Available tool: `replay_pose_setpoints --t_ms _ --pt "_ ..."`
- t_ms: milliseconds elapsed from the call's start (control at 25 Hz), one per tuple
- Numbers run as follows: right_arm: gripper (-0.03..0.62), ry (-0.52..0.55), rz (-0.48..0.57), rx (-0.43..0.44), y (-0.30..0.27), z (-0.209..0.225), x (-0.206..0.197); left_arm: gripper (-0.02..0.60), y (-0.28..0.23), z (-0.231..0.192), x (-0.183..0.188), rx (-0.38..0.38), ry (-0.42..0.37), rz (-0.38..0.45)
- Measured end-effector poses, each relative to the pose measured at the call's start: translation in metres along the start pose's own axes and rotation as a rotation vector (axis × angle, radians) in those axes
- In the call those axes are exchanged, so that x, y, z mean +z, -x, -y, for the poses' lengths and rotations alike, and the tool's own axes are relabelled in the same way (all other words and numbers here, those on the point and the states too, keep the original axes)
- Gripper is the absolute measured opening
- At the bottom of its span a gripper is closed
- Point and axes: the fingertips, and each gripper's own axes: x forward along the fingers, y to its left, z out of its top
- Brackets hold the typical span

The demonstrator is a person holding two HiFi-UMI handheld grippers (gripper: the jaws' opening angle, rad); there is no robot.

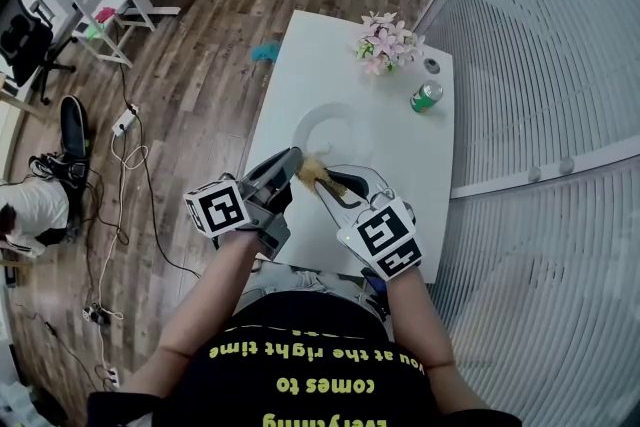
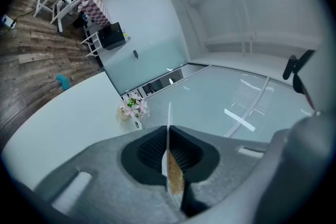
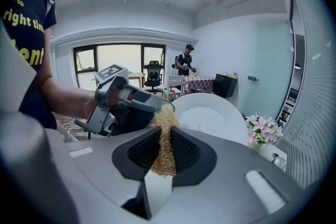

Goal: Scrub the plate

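Brass-coloured wool, a scrubber (image 3: pixel 165 140), sat pinched between the right gripper's (image 3: pixel 164 150) fingers (image 3: pixel 140 152), which were closed on it with its frayed top sticking out past their tips. Just beyond those tips was the near rim of the white plate (image 3: pixel 210 115). Whether the wool touched the rim could not be told.

In the left gripper view, the left gripper's (image 2: pixel 169 152) fingers (image 2: pixel 151 152) were closed on that plate (image 2: pixel 169 119), which showed there edge-on as a thin white line running out from between them. A golden patch lay against its right side, low between the fingers.

From the head view, the left gripper (image 1: pixel 291 165) gripped the plate (image 1: pixel 335 127) by its near rim and held it out roughly level over the bench (image 1: pixel 300 65). The right gripper (image 1: pixel 336 185) came in from the right, and its scrubber (image 1: pixel 316 171) sat close beside the left fingers.

Farther out past the plate, pink flowers (image 1: pixel 388 41) stood near the bench's far edge. A green can (image 1: pixel 427 96) lay to their right. A person stood by a checked table well beyond the fingers in the right gripper view.
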Motion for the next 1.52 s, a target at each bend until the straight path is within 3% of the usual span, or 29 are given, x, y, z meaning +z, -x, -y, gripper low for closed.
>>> replay_pose_setpoints --t_ms 280,920,1200,1520 --pt "0.060 -0.001 -0.006 -0.044 0.004 0.013 -0.003 0.015 -0.001 0.006 0.002 -0.028 -0.028 -0.004" --pt "0.060 -0.089 0.014 -0.275 0.045 0.096 -0.016 0.015 0.006 0.008 0.001 -0.038 -0.027 -0.019" --pt "0.060 -0.075 0.007 -0.212 0.032 0.062 -0.022 0.015 0.012 0.006 0.005 -0.018 -0.045 0.015" --pt "0.060 -0.027 0.014 -0.077 0.007 0.000 -0.013 0.015 0.015 -0.006 0.004 0.020 0.039 0.042"
